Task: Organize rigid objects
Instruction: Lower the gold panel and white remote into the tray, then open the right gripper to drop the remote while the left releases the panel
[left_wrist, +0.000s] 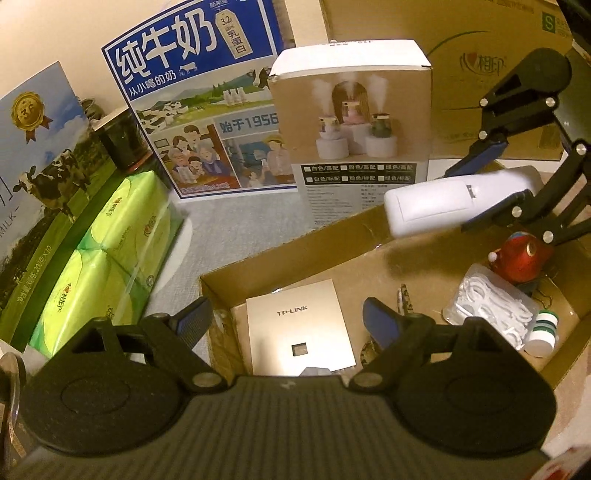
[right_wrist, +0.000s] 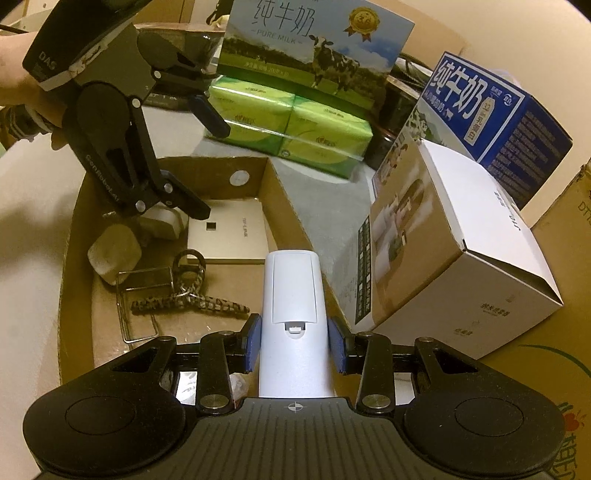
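My right gripper is shut on a white remote-shaped device, its blue pads pressing both sides. It holds the device above an open cardboard box. The left wrist view shows that gripper at the upper right with the white device over the box's far wall. My left gripper is open and empty above a gold TP-LINK panel on the box floor. In the right wrist view the left gripper hangs over the box's far left corner.
The box also holds a leopard-print clip, a white adapter, a red toy, a floss-pick bag and a small bottle. Around it stand a humidifier box, a blue milk carton and green tissue packs.
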